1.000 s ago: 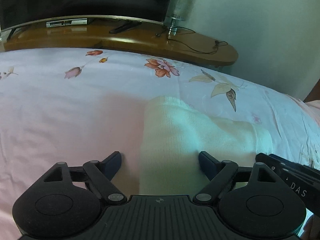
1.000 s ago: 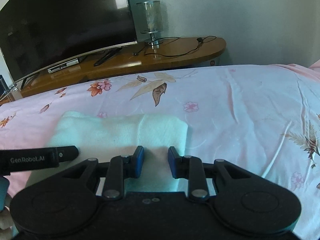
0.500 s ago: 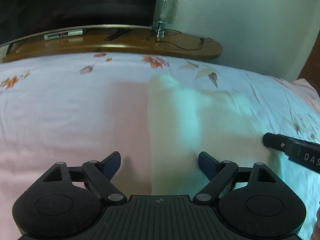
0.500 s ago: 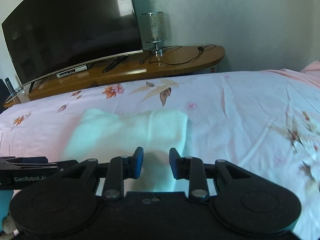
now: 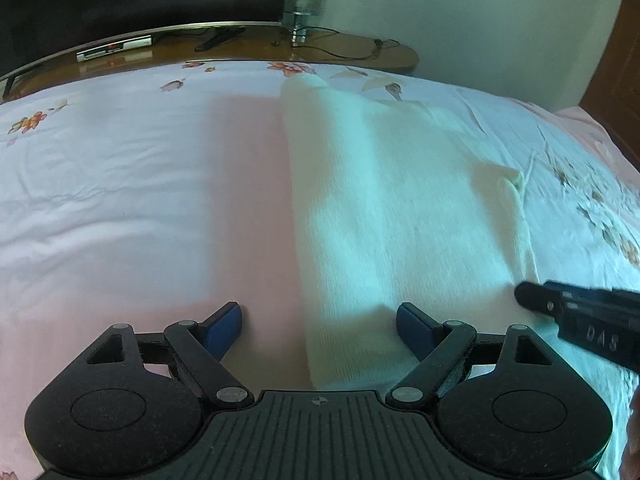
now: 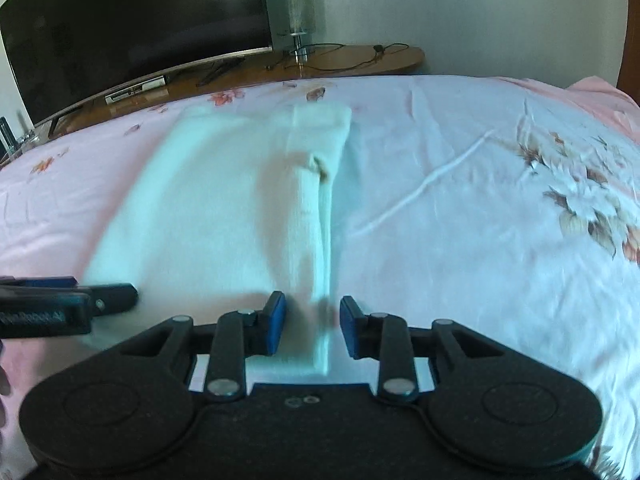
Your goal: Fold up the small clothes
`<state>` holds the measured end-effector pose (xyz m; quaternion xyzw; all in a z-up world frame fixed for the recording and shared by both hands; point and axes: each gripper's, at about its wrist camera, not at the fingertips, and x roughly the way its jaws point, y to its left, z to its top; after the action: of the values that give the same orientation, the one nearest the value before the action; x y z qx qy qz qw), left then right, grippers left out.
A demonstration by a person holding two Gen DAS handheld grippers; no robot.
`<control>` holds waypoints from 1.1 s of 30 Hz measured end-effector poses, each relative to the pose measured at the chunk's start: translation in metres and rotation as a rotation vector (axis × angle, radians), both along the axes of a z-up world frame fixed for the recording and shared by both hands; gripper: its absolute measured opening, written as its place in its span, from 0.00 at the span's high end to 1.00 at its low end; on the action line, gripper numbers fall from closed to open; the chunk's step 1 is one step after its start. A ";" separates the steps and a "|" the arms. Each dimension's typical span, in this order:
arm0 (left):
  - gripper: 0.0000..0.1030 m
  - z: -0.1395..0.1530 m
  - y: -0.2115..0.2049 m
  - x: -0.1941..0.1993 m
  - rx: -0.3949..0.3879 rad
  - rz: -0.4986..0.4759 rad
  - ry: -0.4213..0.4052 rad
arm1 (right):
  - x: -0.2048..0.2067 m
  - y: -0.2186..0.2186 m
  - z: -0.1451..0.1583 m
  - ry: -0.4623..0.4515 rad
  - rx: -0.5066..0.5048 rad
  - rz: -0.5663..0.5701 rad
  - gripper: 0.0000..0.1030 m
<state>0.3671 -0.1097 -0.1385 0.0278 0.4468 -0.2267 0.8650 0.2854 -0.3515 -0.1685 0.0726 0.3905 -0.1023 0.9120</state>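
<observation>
A cream knitted garment [image 5: 400,200] lies flat on the pink floral bedsheet [image 5: 120,200], stretching away from both grippers. My left gripper [image 5: 320,320] is open wide over the garment's near left edge, with cloth showing between its blue pads but not pinched. In the right wrist view the garment [image 6: 208,208] has a folded strip along its right side. My right gripper [image 6: 313,320] straddles the near end of that strip. Its jaws are opening, and the pads stand apart from the cloth. Each gripper's tip shows in the other's view: right [image 5: 580,320], left [image 6: 60,304].
Beyond the bed's far edge stands a curved wooden TV stand [image 6: 360,56] with a large dark television [image 6: 132,28], a glass lamp [image 6: 294,12], a set-top box and cables. The sheet [image 6: 480,200] spreads out to the right, with wrinkles and flower prints.
Both grippers have drawn back toward the near side of the bed, so much more of the garment now shows ahead of them. The right gripper's jaws have spread slightly.
</observation>
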 end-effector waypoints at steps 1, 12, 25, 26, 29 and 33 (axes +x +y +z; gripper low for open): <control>0.18 0.002 0.002 0.002 -0.004 0.002 0.013 | 0.002 0.000 0.002 0.008 0.005 -0.005 0.69; 0.18 0.025 0.007 0.037 -0.055 0.071 0.022 | 0.014 -0.003 0.027 -0.047 0.074 -0.004 0.38; 0.18 0.017 -0.016 0.075 -0.093 0.065 0.056 | 0.055 -0.026 0.027 -0.060 0.145 -0.030 0.26; 0.18 0.016 -0.018 0.077 -0.096 0.062 0.056 | 0.058 -0.028 0.027 -0.060 0.153 -0.031 0.25; 0.18 0.009 -0.024 0.086 -0.110 0.052 0.077 | 0.070 -0.035 0.024 -0.057 0.174 -0.040 0.25; 0.18 0.000 -0.028 0.096 -0.148 0.052 0.118 | 0.082 -0.043 0.017 -0.047 0.204 -0.053 0.25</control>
<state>0.4635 -0.1373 -0.1389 -0.0613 0.4796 -0.2376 0.8425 0.3673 -0.3947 -0.1519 0.1778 0.3755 -0.0841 0.9057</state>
